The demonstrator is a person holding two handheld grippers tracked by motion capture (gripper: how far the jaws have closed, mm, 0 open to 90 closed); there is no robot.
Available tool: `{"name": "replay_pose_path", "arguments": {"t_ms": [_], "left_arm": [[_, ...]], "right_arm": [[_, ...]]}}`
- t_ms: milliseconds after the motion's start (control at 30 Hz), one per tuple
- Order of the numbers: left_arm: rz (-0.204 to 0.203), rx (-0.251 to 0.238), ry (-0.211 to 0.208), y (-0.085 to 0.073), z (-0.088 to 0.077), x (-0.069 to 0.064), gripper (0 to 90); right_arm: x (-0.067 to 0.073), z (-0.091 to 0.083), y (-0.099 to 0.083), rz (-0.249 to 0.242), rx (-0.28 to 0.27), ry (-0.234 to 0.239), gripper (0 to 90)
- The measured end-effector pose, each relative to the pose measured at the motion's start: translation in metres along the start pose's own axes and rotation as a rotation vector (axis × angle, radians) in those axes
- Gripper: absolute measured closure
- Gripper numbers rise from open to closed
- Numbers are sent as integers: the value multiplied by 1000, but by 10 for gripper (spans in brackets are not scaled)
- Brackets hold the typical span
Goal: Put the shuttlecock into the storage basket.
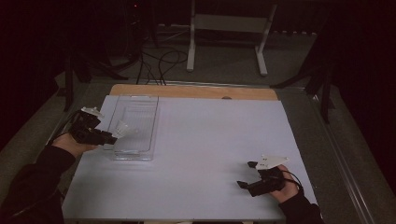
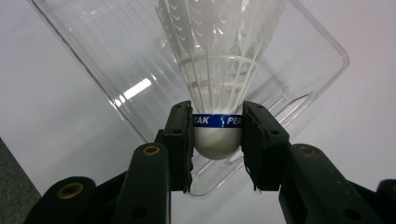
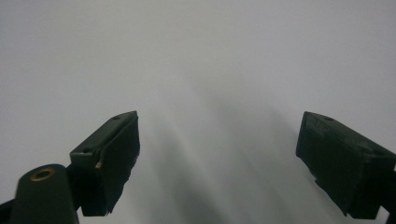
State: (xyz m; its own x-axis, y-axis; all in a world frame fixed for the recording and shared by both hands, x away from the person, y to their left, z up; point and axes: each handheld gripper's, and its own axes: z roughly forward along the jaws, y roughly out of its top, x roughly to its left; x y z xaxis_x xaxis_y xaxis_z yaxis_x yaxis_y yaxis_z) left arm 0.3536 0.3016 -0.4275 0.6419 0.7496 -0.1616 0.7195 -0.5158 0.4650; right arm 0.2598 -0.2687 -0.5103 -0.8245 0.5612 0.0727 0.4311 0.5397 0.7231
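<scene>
A white shuttlecock (image 2: 217, 70) with a blue band round its cork is clamped between the black jaws of my left gripper (image 2: 217, 140), which is shut on the cork. In the high view that left gripper (image 1: 113, 136) reaches from the left over the near part of a clear plastic tray (image 1: 148, 122), the shuttlecock (image 1: 122, 129) pointing into it. The clear tray (image 2: 322, 51) lies just beyond the feathers in the left gripper view. My right gripper (image 1: 246, 173) rests low at the near right of the white table, open. Its jaws stand wide apart around my right gripper's (image 3: 217, 163) bare gap.
The white table sheet (image 1: 210, 154) has a wooden strip (image 1: 196, 91) along its far edge. Beyond it stand a white frame's legs (image 1: 224, 37) and loose cables (image 1: 159, 65) on the floor. Dark surroundings flank both sides.
</scene>
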Motion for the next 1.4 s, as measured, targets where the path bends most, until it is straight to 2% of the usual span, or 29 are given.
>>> {"name": "replay_pose_path", "arguments": {"t_ms": [100,467,967,1100,1233,1400], "left_arm": [[17,3,13,-2,2,1,656],[30,14,38,-5,9,7,655],[61,66,34,-1,14,4,655],[63,77,36,1,16,3,654],[45,69,43,3,14,2,648],[47,60,46,5,11,1,591]], "right_arm": [[0,0,0,0,-1,2,133],[-1,0,0,6,5,5,135],[-1,0,0,11,1,4,136],[-2,0,-1,16,3,5,137],[-2,0,-1,17,5,8,136],[-2,0,-1,16,4,9,136]]}}
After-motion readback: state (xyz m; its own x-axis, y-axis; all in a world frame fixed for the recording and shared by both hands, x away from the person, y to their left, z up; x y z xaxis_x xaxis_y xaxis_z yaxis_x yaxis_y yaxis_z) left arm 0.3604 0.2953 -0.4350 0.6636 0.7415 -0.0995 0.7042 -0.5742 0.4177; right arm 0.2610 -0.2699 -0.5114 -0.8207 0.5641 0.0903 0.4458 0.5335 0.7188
